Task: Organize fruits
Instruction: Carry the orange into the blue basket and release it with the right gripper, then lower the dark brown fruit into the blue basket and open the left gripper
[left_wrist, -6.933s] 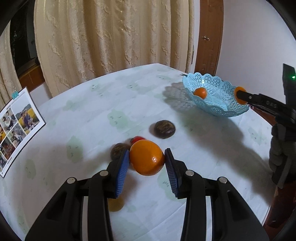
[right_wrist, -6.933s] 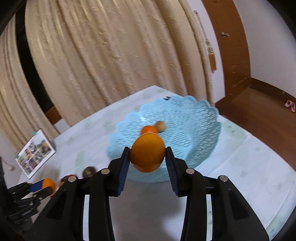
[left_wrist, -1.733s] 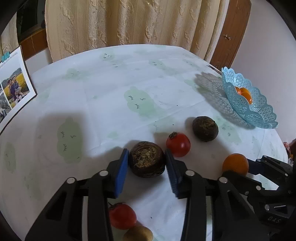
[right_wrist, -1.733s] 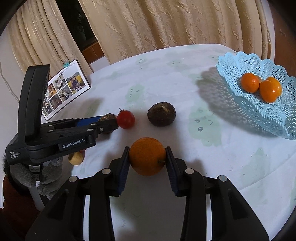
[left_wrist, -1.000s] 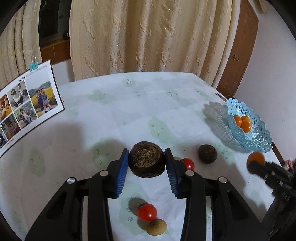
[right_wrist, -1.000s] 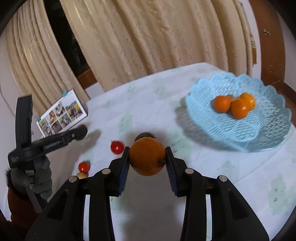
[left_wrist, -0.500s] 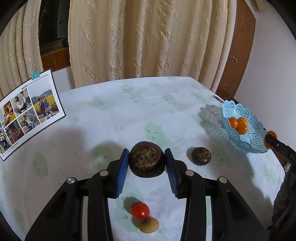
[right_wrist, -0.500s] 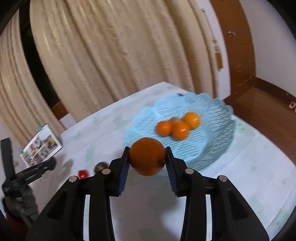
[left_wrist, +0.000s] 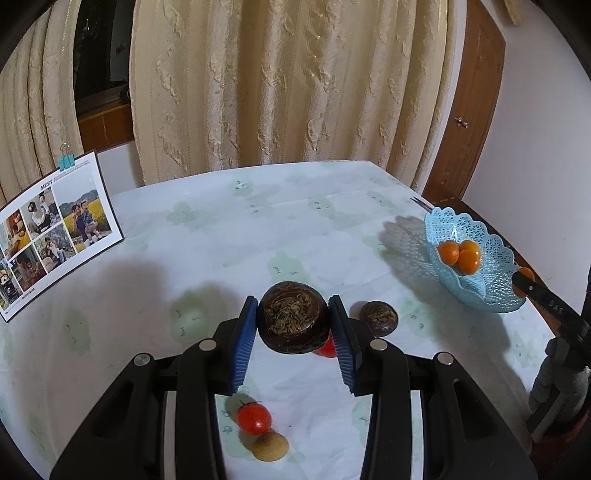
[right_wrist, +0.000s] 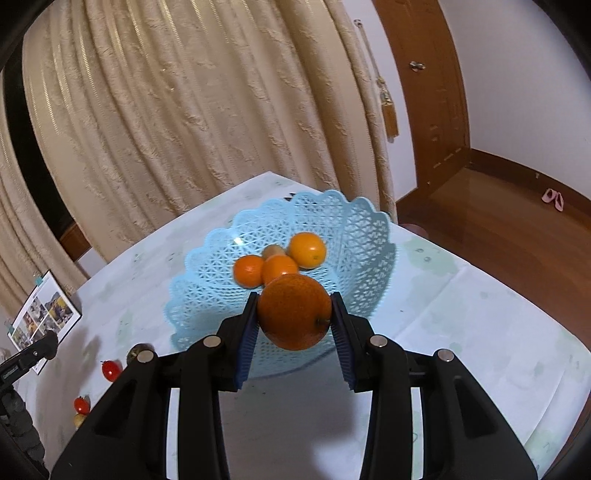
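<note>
My left gripper (left_wrist: 293, 334) is shut on a dark brown rough fruit (left_wrist: 293, 321) and holds it above the table. My right gripper (right_wrist: 294, 325) is shut on an orange (right_wrist: 294, 317) and holds it over the near rim of the light blue lattice basket (right_wrist: 354, 225). The basket holds three oranges (right_wrist: 306, 249) and a small tan fruit (right_wrist: 272, 251). In the left wrist view the basket (left_wrist: 491, 291) sits at the right, with my right gripper (left_wrist: 524, 282) at its rim.
On the table lie a second dark brown fruit (left_wrist: 379, 318), a red tomato (left_wrist: 254, 418), a small tan fruit (left_wrist: 269, 446) and another tomato (left_wrist: 327, 349) partly hidden behind my left gripper. A photo card (left_wrist: 51, 232) stands at the left. Curtains hang behind the table.
My right gripper has carried the orange closer, over the basket's near rim. My left gripper has kept the brown fruit lifted and nearly still.
</note>
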